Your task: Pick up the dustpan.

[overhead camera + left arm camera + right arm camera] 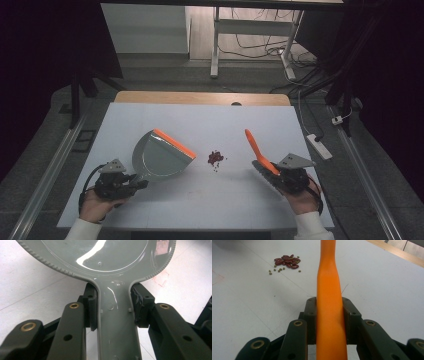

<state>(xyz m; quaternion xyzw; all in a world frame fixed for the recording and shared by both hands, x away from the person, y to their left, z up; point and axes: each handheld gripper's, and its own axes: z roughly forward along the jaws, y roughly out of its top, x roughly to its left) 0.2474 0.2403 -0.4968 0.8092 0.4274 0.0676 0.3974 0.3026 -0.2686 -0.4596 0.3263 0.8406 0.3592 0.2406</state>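
Sweep-up setup, w/ both tools already loaded. Left tool (131,183) is clamped on the handle of the grey dustpan (159,156); in the left gripper view the jaws press the handle neck from both sides, just behind where the pan (100,255) flares out, prob. so the pan can't twist when pushed. Pan lies on the white tabletop (200,120) at the left, its orange lip (175,143) facing right toward the spill, i.e. mouth aimed at what has to go in. Right tool (287,181) grips the orange handle of the brush (260,152), jaws closed on the handle (329,302) low down near the dark bristle head; handle end points up and away from the person. Beans (215,157), a small heap of dark red ones plus a few tiny greenish bits (287,262), sit on the tabletop between pan and brush, touching neither. Layout looks deliberate: debris in the middle, pan one side, brush the other, so brush can drag the heap leftward into the lip. Sweep not yet started, I'd judge.
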